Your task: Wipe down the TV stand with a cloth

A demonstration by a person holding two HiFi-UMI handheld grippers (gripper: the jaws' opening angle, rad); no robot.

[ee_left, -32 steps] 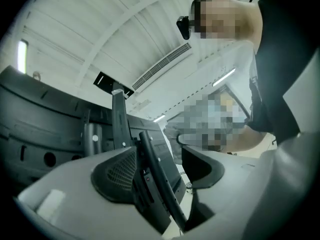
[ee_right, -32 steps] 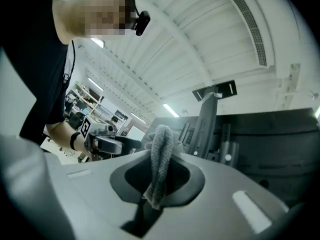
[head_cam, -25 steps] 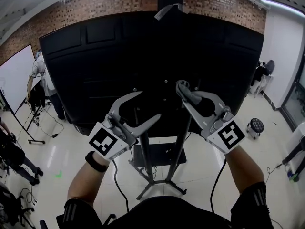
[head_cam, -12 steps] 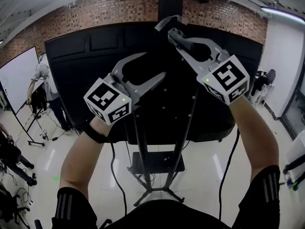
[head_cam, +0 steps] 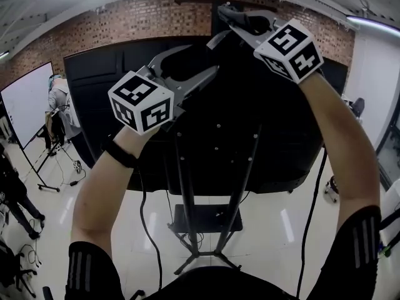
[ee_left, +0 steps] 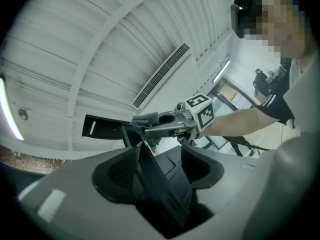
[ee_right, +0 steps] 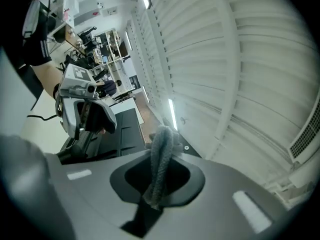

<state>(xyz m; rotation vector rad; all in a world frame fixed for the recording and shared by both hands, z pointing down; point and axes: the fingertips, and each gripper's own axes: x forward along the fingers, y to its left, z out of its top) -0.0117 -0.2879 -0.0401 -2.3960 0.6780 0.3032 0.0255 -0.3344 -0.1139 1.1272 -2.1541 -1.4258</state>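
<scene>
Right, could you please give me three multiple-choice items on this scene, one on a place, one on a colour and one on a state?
1. Where is the grey cloth?
A) in the right tool
B) folded on a sofa
C) in a bucket

2. What colour is the back of the TV?
A) white
B) black
C) red

3. How do the jaws of the left tool stand?
A) shut on the cloth
B) shut on nothing
C) apart

Answers:
1 A: the right gripper view shows the cloth pinched between that tool's jaws.
2 B: the head view shows the panel black all over.
3 C: the left gripper view shows both jaws spread, with the TV's edge between them.
</scene>
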